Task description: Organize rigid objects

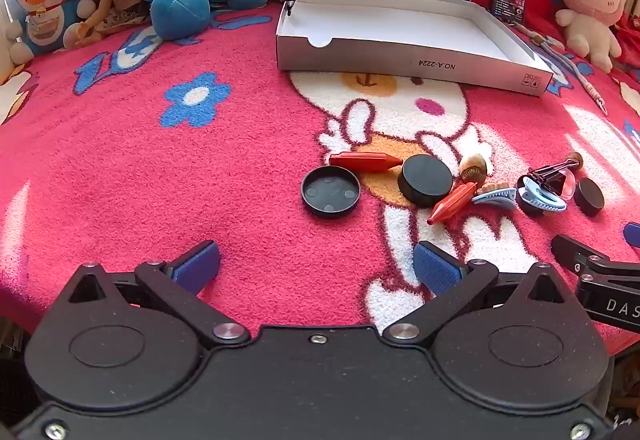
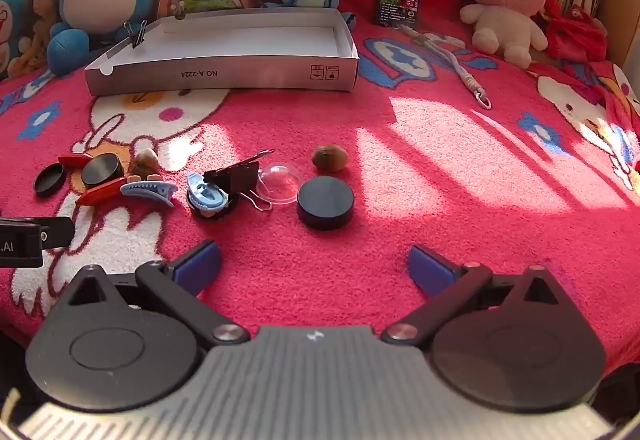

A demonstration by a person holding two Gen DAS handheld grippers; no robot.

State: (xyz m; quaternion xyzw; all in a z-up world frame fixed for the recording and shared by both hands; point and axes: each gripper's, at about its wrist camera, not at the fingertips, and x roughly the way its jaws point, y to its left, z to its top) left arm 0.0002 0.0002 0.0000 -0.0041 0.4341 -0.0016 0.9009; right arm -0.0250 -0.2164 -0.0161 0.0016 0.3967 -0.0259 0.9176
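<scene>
Bare blanket [image 2: 420, 180] lies between and just ahead of both grippers' spread fingers. Beyond the right fingers [image 2: 430, 272] sits a puck [image 2: 325, 202]; ahead-left, clutter [image 2: 224, 184]. Farther on, the box [image 2: 224, 74] wall blocks passage.

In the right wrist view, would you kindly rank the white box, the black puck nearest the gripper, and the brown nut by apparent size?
1. white box
2. black puck, though it lies nearer the camera
3. brown nut
</scene>
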